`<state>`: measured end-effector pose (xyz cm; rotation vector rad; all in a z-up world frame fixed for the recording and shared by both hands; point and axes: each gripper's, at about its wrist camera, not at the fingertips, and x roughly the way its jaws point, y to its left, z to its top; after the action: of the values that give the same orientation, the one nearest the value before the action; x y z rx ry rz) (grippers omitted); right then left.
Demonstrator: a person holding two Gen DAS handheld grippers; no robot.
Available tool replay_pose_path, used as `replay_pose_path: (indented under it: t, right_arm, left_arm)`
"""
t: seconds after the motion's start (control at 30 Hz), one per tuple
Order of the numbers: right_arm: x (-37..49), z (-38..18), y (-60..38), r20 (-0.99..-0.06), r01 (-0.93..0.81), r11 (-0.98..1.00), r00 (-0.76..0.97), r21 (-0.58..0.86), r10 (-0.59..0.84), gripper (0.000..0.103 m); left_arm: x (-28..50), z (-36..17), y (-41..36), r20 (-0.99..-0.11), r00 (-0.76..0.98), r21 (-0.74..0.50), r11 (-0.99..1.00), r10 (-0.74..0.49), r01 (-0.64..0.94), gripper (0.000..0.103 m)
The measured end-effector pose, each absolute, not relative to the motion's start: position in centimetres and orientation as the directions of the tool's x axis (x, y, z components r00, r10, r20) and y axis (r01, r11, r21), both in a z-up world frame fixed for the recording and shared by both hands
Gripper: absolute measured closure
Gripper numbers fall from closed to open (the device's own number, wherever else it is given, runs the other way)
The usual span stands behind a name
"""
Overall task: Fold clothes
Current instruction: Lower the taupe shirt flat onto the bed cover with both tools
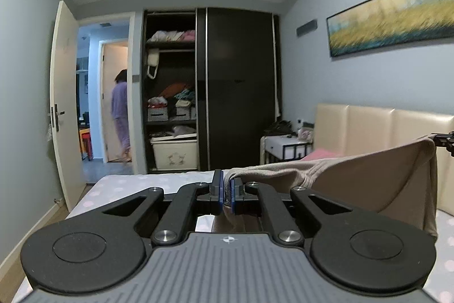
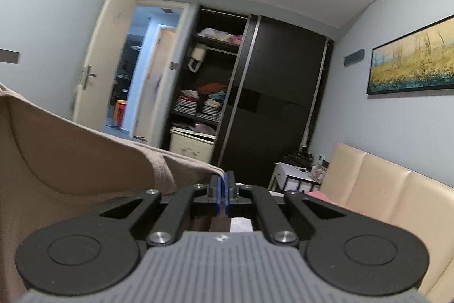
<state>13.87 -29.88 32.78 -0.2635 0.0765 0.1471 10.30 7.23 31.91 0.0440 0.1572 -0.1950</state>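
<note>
Grippers clamp a beige garment (image 1: 369, 184) at opposite corners, the left gripper (image 1: 226, 189) and right gripper (image 2: 223, 189) each pinching an edge so the cloth hangs stretched between them above a dotted bed (image 1: 136, 184), facing an open dark wardrobe (image 1: 210, 87).

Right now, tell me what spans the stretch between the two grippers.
The beige garment alone: in the left wrist view it runs from the left gripper to the right gripper, hanging over the bed.
</note>
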Motion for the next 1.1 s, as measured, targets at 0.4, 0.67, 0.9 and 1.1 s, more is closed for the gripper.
replay_pose_path:
  t: [0.4, 0.67, 0.9, 1.1]
  right_arm:
    - [20.5, 36.0, -30.2, 0.144, -0.041, 0.971, 0.987, -0.234, 0.076, 0.100]
    - [18.5, 26.9, -32.1, -0.057, -0.172, 0.946, 0.985, -0.276, 0.162, 0.100]
    - [13.2, 16.3, -33.4, -0.303, -0.349, 0.896, 0.916, -0.275, 0.264, 0.100]
    - [7.5, 11.4, -34.1, -0.439, -0.476, 0.849, 0.829, -0.229, 0.346, 0.100]
  left_arm:
    - [20.3, 34.3, 5.5, 0.029, 0.996, -0.010, 0.996, -0.089, 0.089, 0.100]
    - [20.4, 31.9, 4.8, -0.031, 0.988, 0.036, 0.988, -0.150, 0.151, 0.100]
    - [17.9, 21.5, 5.7, -0.305, 0.927, 0.116, 0.957, -0.219, 0.264, 0.100]
    - [12.2, 15.4, 7.7, -0.460, 0.843, 0.095, 0.928, -0.280, 0.360, 0.100]
